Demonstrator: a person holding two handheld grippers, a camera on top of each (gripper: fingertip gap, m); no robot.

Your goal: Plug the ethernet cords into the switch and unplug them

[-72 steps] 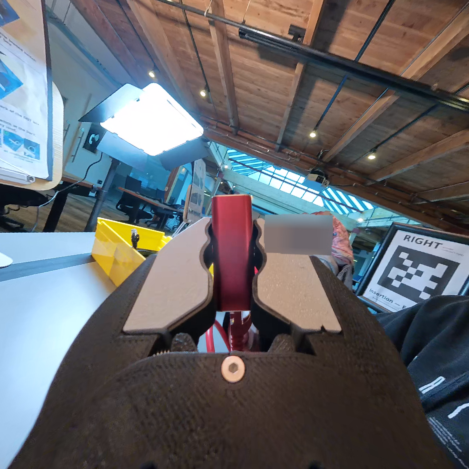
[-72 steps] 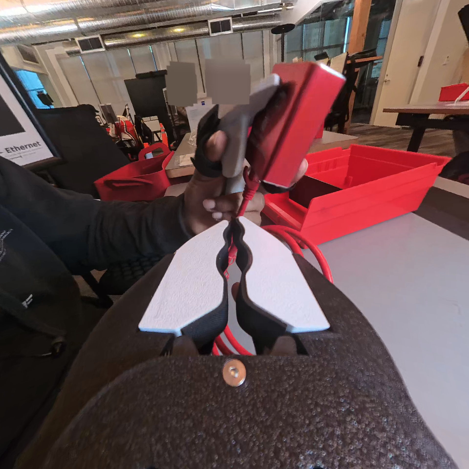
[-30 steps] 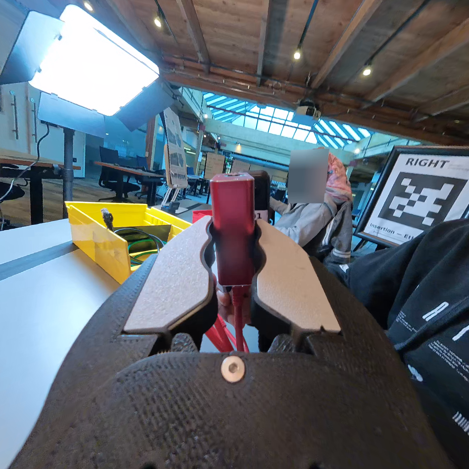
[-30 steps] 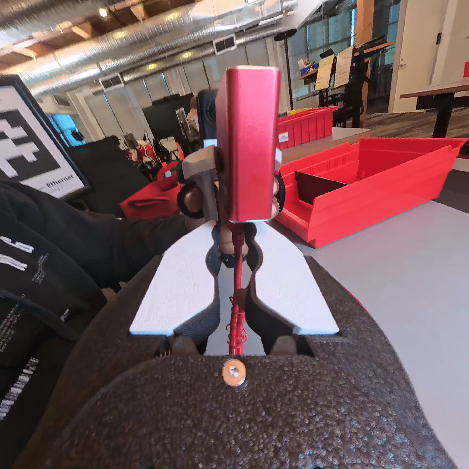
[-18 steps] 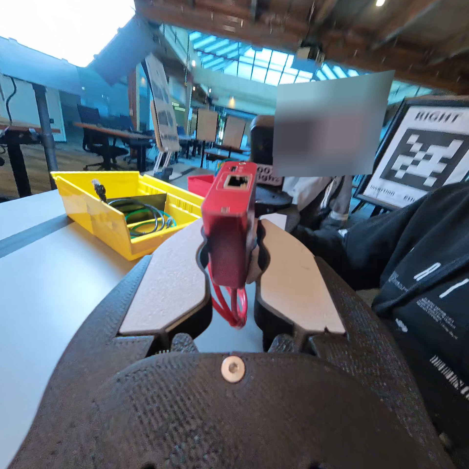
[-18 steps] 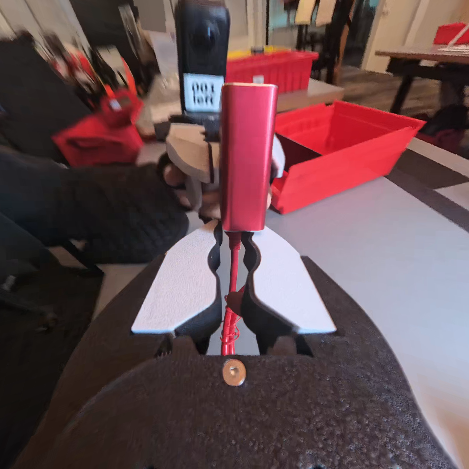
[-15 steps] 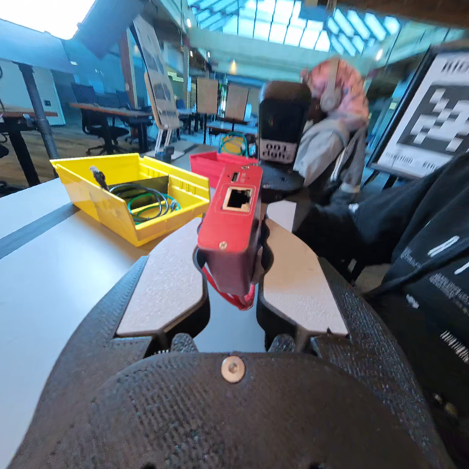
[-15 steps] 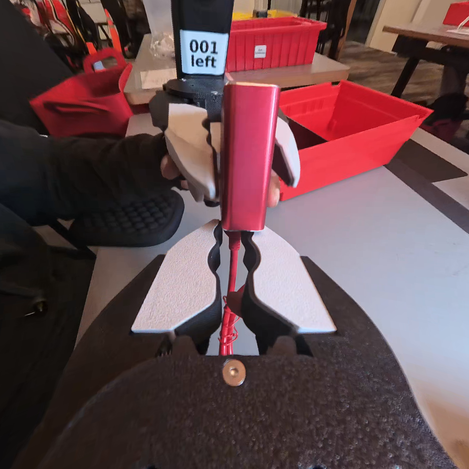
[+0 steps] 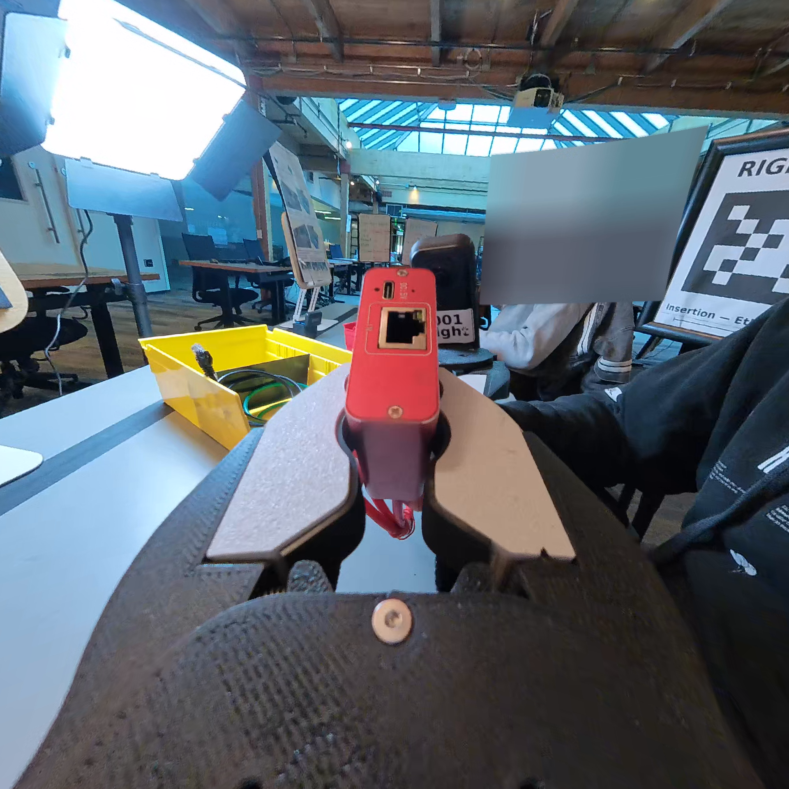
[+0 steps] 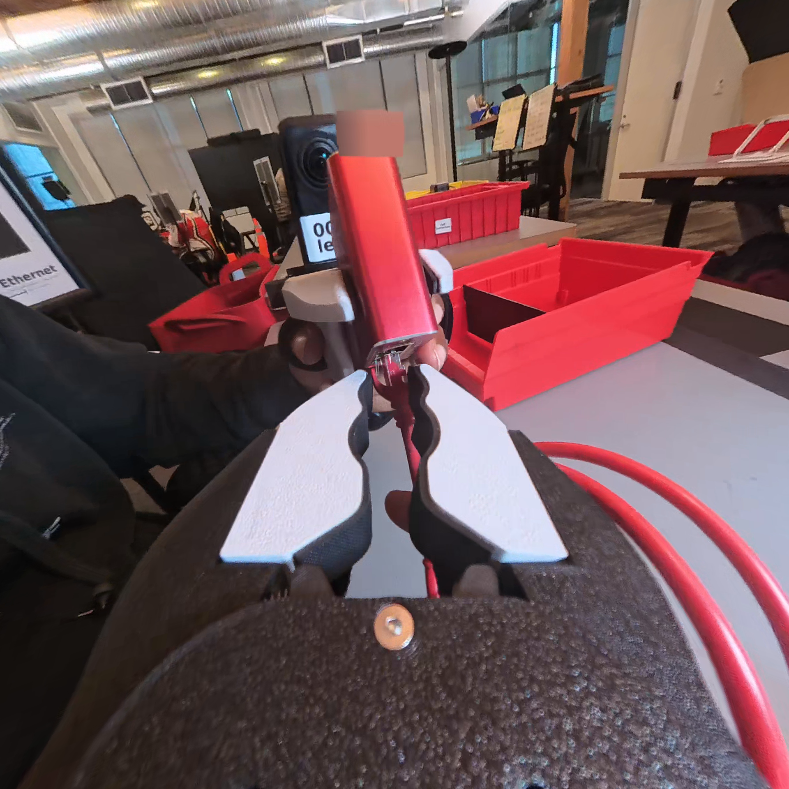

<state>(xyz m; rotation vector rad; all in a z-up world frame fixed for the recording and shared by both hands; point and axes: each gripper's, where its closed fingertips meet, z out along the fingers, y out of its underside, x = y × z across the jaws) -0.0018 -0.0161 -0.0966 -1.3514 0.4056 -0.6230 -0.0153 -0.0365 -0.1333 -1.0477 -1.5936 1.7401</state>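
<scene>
My left claw [image 9: 392, 431] is clamped on the red switch [image 9: 395, 358], its vacant port facing me at 12 o'clock; my right claw [image 10: 388, 384] is clamped on the red ethernet cord [image 10: 403, 420], its plug seated in the switch's lower port above the grey counter [image 10: 640, 427]; a yellow bin [image 9: 200, 384] sits at 10 o'clock.

I see the switch [image 10: 380, 256] as smooth, satiny red metal; its cord [image 10: 666, 504] looks like glossy red plastic. My gripper fingers [image 9: 290, 461] are grainy matt grey. The yellow bin [image 9: 192, 384] is shiny plastic, the table [image 9: 85, 491] smooth and matt.
</scene>
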